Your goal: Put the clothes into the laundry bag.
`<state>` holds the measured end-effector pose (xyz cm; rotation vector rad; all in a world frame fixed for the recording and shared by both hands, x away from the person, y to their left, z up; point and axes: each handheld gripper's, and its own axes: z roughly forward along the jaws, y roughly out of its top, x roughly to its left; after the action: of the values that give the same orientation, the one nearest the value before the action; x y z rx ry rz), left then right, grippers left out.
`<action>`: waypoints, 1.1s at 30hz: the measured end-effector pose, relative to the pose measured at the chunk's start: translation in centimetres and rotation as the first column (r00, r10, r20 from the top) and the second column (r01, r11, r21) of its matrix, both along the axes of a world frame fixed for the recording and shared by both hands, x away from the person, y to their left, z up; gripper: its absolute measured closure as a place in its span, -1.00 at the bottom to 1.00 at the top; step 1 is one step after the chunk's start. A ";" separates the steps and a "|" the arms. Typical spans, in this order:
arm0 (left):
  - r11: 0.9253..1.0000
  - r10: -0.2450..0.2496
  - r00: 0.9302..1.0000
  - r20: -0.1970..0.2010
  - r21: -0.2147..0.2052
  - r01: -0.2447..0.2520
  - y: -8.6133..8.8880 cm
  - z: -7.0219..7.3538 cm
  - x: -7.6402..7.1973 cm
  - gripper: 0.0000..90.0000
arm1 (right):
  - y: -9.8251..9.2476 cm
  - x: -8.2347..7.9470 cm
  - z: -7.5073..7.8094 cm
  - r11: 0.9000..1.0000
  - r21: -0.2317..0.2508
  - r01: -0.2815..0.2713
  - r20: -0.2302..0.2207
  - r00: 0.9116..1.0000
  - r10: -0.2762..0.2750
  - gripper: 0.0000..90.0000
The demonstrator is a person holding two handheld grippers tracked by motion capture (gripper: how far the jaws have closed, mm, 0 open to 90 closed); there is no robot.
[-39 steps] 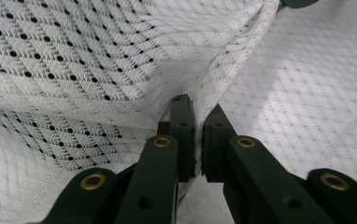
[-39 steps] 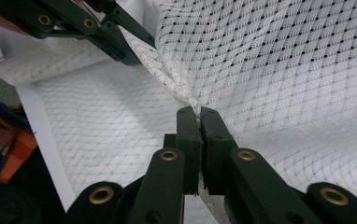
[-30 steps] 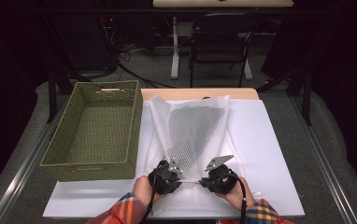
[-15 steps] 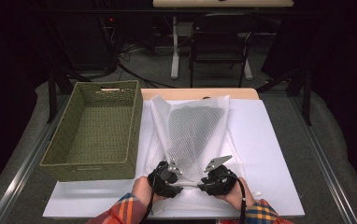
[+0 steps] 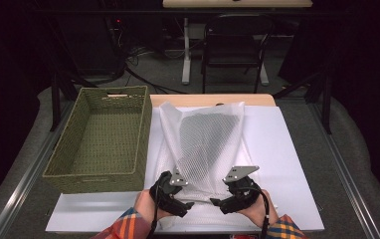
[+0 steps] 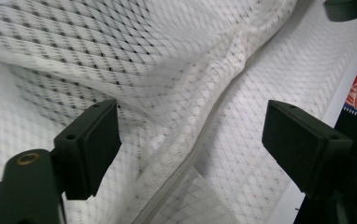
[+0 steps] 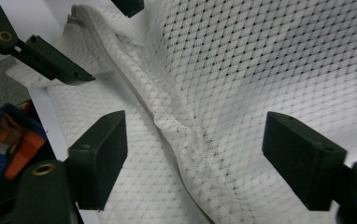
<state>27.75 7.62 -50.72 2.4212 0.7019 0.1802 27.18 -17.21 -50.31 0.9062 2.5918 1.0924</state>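
A white mesh bag [image 5: 203, 144] lies on a white board [image 5: 287, 164] that covers most of the table, reaching from the board's far edge down to its near edge, where the person's two hands hold the claws. Its upper layer is folded over, so the bag looks narrower toward the near edge and darker in the middle.

The left claw [image 5: 185, 201] is over the bag's near left part. Its jaws have just been opening and now stand spread, with the mesh under the gap and neither pad pressing on it. In the left claw view [image 6: 190, 149] a seam of the bag runs diagonally between the jaws.

The right claw [image 5: 218, 202] is over the bag's near right part, just beside the left one. Its jaws have also just been opening and stand spread above a raised fold of mesh [image 7: 181, 126], clear of both pads.

A green woven basket [image 5: 101, 134] stands along the table's left edge, touching the board.
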 end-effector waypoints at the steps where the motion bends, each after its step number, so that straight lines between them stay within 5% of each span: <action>1: 1.000 0.002 1.000 0.013 -0.026 -0.001 0.3 0.2 -0.1 -0.61 | -0.1 -0.1 0.1 1.000 0.006 0.006 0.008 1.000 -0.006 -0.59; 6: 0.993 0.012 0.997 0.075 -0.118 -0.003 1.5 1.0 -0.6 -0.71 | -1.0 -0.5 0.9 0.998 0.052 0.026 0.075 0.997 -0.030 -0.69; 10: 0.986 0.036 0.985 0.170 -0.165 -0.007 2.6 2.1 -1.5 -0.80 | -1.6 -0.9 1.6 0.996 0.084 0.036 0.122 0.991 -0.046 -0.78; 16: 0.983 0.078 0.964 0.254 -0.183 -0.031 4.1 3.2 -2.4 -0.92 | -3.2 -1.6 3.1 0.989 0.131 0.073 0.200 0.975 -0.099 -0.89; 25: 0.965 0.189 0.926 0.327 -0.236 -0.113 7.5 4.2 -3.7 -1.00 | -7.0 -2.8 3.9 0.969 0.198 0.149 0.233 0.953 -0.194 -0.99; 30: 0.955 0.228 0.911 0.342 -0.261 -0.141 9.0 4.3 -4.4 -1.00 | -8.6 -3.6 3.8 0.961 0.202 0.187 0.244 0.941 -0.234 -1.00; 33: 0.953 0.239 0.909 0.342 -0.263 -0.151 9.6 4.2 -4.7 -1.00 | -9.4 -3.9 3.6 0.957 0.204 0.204 0.249 0.935 -0.253 -1.00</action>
<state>23.05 17.25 -46.54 2.0128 0.7433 0.5890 23.27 -26.56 -46.69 0.9874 2.1340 1.2901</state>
